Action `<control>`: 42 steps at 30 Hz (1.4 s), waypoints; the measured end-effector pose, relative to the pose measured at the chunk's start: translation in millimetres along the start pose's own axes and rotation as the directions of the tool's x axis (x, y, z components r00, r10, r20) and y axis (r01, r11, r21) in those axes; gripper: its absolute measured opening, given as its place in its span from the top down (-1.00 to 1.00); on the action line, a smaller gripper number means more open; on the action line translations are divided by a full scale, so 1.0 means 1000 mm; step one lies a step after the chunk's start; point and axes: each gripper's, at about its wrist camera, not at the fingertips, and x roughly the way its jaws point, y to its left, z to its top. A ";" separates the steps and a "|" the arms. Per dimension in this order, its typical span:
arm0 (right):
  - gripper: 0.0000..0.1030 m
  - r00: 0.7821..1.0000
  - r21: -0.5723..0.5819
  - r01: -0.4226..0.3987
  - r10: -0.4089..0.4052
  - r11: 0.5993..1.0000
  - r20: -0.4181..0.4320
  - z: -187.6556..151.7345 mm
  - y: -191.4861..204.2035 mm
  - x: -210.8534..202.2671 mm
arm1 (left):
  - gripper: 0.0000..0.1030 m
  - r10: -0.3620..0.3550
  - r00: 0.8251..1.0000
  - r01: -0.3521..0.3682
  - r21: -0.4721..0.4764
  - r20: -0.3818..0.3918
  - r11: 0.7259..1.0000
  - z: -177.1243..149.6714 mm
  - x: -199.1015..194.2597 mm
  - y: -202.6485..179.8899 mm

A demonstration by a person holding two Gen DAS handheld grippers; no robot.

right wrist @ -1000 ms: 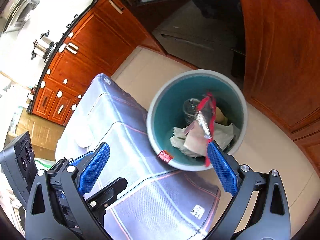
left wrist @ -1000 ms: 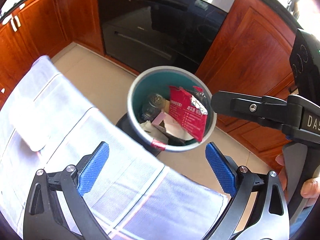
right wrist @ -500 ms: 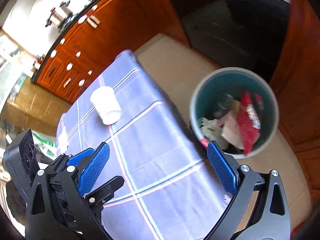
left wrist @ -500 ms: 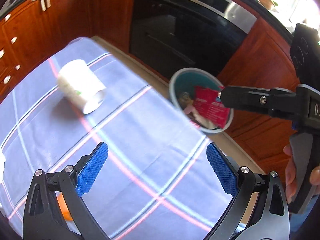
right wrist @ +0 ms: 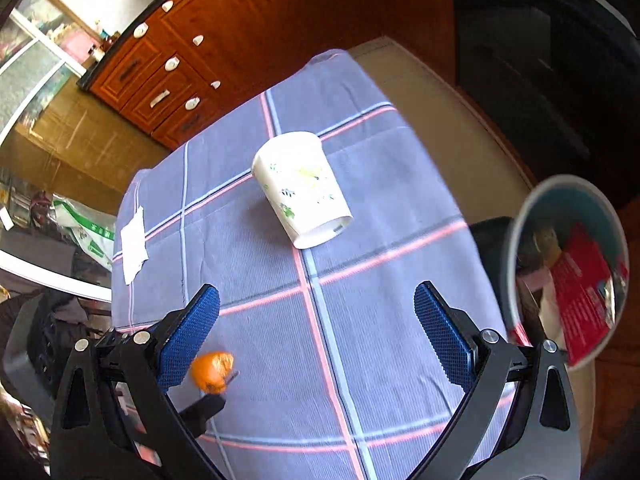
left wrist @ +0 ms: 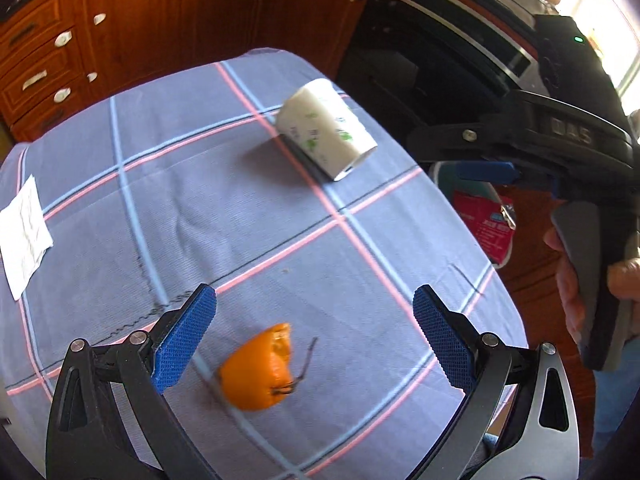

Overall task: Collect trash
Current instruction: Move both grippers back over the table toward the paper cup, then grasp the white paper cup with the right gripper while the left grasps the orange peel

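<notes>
Kitchen table, mid-cleanup. L gripper held low over near edge of checked tablecloth, jaws spread wide, nothing between blue ridged pads; black frame w/ silver rivets. R gripper likewise wide and empty, angled down over cloth from higher up, pads same blue waffle texture. In left-wrist view, R unit seen side-on at right edge, a hand wrapped round its grey grip, fingers curled.

Cloth: woven, lilac-blue w/ pink and pale-blue grid lines, draped over table corners, slight creases.

Paper cup lying on its side near far-right part of table; white, tapered, small green leaf print. Long axis runs diagonal: base toward the grippers and bin side, wider mouth toward cabinets, clearest in right-wrist view.

Orange peel, rounded, bright, torn rim, thin dark stem beside it; sits betw. L pads, nearer the left one, not touched. Blurred in both views.

White paper scrap, flat, rectangular, at far-left cloth edge, well apart from rest.

Bin on floor beside table's right side: round, grey rim, teal inside, red wrapper and other rubbish in it.

Behind: red-brown wood cabinets w/ metal knobs, dark glass oven.
</notes>
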 end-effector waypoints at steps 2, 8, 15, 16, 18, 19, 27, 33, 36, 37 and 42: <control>-0.83 1.000 -0.016 0.009 -0.009 1.000 -0.005 0.010 0.006 0.015 | -0.92 -0.001 1.000 0.001 -0.015 -0.003 1.000 0.001 0.001 0.011; -0.83 1.000 -0.025 0.012 -0.012 1.000 -0.009 0.031 0.010 0.051 | -0.92 0.009 1.000 -0.009 -0.024 -0.025 1.000 0.001 0.008 0.029; -0.83 1.000 -0.072 -0.006 0.006 0.997 0.000 0.041 0.019 0.070 | -0.92 0.007 0.999 -0.008 -0.021 -0.040 1.000 0.004 0.019 0.037; -0.79 1.000 -0.083 -0.008 0.008 0.997 0.003 0.041 0.021 0.072 | -0.92 0.006 0.999 -0.007 -0.024 -0.041 1.000 0.003 0.020 0.038; -0.54 1.000 -0.108 -0.001 0.001 0.994 -0.002 0.041 0.026 0.076 | -0.92 0.006 0.999 -0.008 -0.028 -0.044 1.000 0.003 0.022 0.042; -0.18 1.000 -0.110 -0.003 0.002 0.994 -0.011 0.040 0.027 0.078 | -0.92 0.012 0.999 -0.013 -0.030 -0.046 0.999 0.002 0.023 0.043; -0.08 0.999 -0.088 -0.044 0.044 0.995 0.001 0.019 0.029 0.063 | -0.92 0.009 0.998 -0.013 -0.069 -0.060 0.998 -0.011 0.019 0.052; -0.08 0.997 -0.093 -0.072 0.072 0.993 0.001 -0.007 0.033 0.037 | -0.92 0.025 0.999 -0.028 -0.064 -0.047 0.998 -0.026 0.006 0.049; -0.08 0.997 -0.088 -0.083 0.083 0.993 -0.006 -0.024 0.029 0.026 | -0.92 0.035 0.998 -0.037 -0.058 -0.050 0.998 -0.037 0.000 0.046; -0.08 0.996 -0.086 -0.085 0.084 0.993 -0.007 -0.030 0.028 0.022 | -0.92 0.037 0.998 -0.040 -0.055 -0.054 0.998 -0.041 -0.001 0.046; -0.08 0.994 -0.065 -0.106 0.105 0.992 -0.018 -0.062 0.021 0.009 | -0.92 0.041 0.997 -0.046 -0.059 -0.071 0.997 -0.058 -0.004 0.040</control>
